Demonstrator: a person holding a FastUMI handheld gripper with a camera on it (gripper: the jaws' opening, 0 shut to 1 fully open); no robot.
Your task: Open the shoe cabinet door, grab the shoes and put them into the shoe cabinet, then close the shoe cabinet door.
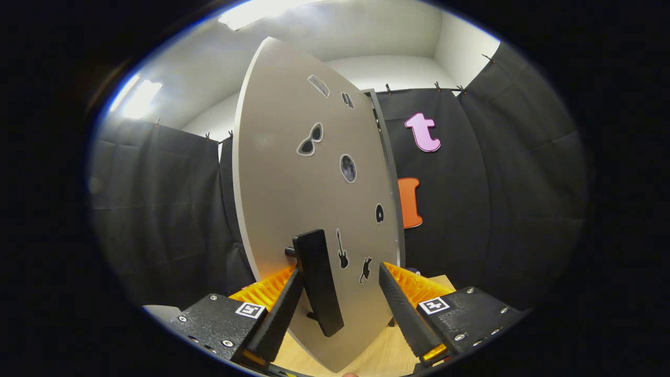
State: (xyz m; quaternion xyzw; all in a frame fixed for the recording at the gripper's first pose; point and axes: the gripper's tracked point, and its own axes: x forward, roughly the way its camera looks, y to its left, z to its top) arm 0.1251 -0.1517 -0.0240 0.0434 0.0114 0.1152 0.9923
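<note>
Straddling one black door handle (317, 283), the two fingers (343, 301) stand apart, unclamped.

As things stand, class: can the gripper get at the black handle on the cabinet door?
Probably yes. The handle stands between the open fingers of the gripper, close against one finger and apart from the other, and nothing blocks it on the cabinet door.

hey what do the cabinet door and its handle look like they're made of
Cabinet door: likely laminated board, matte grey, flat with a thin pale edge and stickers on it. Handle: black, matte, maybe plastic or coated metal; hard to tell. It sits between the open hand-held gripper fingers.
</note>
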